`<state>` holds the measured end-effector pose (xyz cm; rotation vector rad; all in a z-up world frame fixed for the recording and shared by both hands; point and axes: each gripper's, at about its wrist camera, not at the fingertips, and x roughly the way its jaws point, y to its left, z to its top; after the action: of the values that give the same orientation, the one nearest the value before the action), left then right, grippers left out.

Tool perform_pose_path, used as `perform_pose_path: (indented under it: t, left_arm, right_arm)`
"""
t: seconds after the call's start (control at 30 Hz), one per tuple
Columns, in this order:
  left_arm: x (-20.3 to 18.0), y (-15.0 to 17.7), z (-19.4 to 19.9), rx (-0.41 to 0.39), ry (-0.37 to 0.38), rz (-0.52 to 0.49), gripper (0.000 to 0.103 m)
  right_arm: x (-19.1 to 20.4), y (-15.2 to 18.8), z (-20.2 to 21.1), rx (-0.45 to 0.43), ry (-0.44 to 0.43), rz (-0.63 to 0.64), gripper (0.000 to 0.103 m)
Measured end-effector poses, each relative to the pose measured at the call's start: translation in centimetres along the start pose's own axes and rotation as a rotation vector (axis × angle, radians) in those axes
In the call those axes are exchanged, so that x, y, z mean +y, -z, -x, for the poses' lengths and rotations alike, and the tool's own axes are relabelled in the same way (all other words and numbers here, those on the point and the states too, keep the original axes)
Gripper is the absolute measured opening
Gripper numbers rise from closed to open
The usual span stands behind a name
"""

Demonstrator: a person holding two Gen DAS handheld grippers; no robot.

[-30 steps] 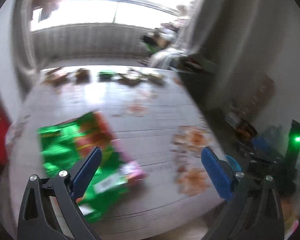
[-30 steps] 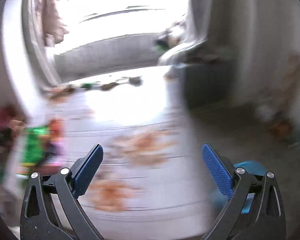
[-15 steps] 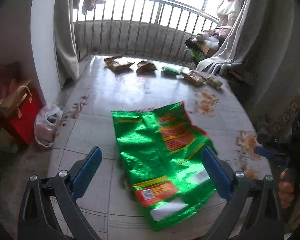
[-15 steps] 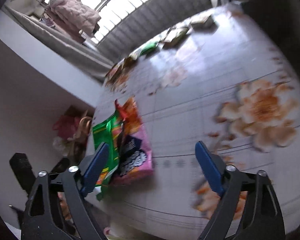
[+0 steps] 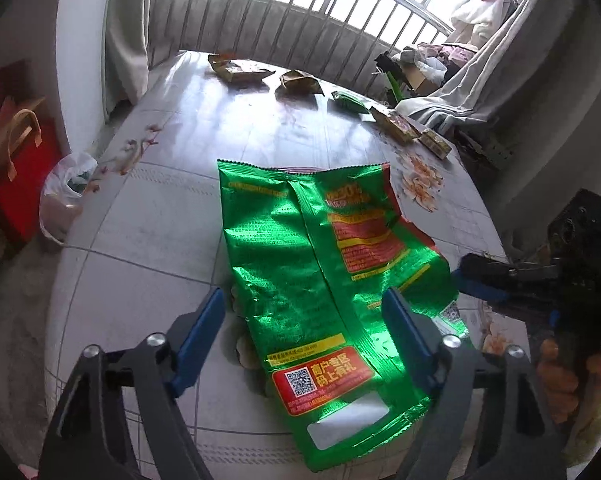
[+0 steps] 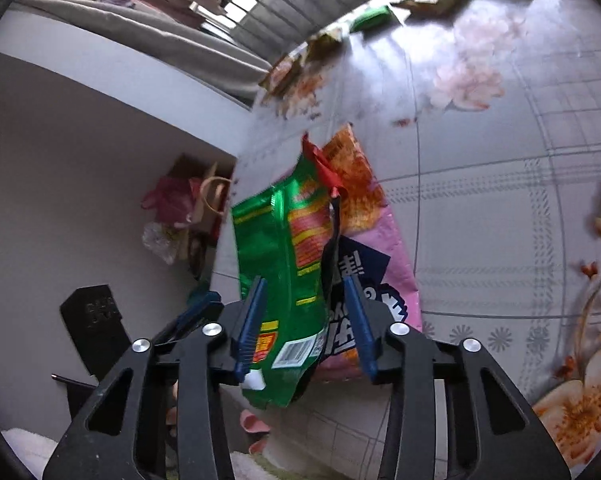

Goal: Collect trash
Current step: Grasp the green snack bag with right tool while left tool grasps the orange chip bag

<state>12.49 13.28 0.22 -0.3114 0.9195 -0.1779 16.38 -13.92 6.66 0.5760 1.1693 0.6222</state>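
Observation:
A large green snack bag [image 5: 324,280] lies flat near the table's front edge, on top of a pink and orange bag [image 6: 374,236]. My left gripper [image 5: 304,334] is open, its blue fingers either side of the green bag's near end. My right gripper [image 6: 306,320] is open but narrowed; the green bag's [image 6: 284,264] lifted edge stands between its fingers. The right gripper also shows at the right of the left wrist view [image 5: 500,280]. Several small wrappers [image 5: 296,80] lie along the table's far edge.
The table [image 5: 148,216] has a floral tiled cover. A red paper bag [image 5: 16,168] and a white plastic bag [image 5: 66,196] sit on the floor at the left. A window railing [image 5: 300,12] and curtains stand beyond the far edge.
Both grippers have moved in close to the green bag. The left now straddles its near end. The right has narrowed its fingers around the bag's raised edge.

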Motion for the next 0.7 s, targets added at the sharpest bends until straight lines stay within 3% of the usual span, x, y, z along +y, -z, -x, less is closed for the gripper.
perform_pose_path:
  t: [0.13,0.17,0.33,0.4,0.43,0.47,0.7]
  left_arm:
    - [-0.3,0.1,-0.4,-0.005,-0.027,-0.033,0.058]
    - [-0.3,0.1,-0.5,-0.008,-0.021,-0.033,0.052]
    - [-0.5,0.2,-1.2,0.013,0.015,-0.038,0.037]
    - [-1.0,0.3,-1.4,0.023,0.036,-0.051,0.036]
    - [-1.2,0.3,-1.4,0.024,0.041,-0.056,0.036]
    - [-1.5,0.3,-1.2,0.021,0.047,-0.062,0.036]
    - [-0.5,-0.7,1.8,-0.096,0.064,-0.024,0.039]
  right_arm:
    - [-0.6,0.1,-1.1,0.037,0.002,-0.032,0.033]
    - [-1.0,0.2,-1.3,0.044,-0.007,-0.041,0.032]
    - [-1.9,0.6,-2.4,0.097,-0.074,-0.091,0.027]
    - [-2.0,0.7,-3.1,0.117,-0.094,-0.103,0.017]
    - [-2.1,0.9,-3.4,0.129,-0.105,-0.112,0.004]
    - [-2.1,1.0,-3.6,0.132,-0.113,-0.118,0.001]
    - [-4.0,0.3,2.0,-0.034,-0.148,-0.139,0.0]
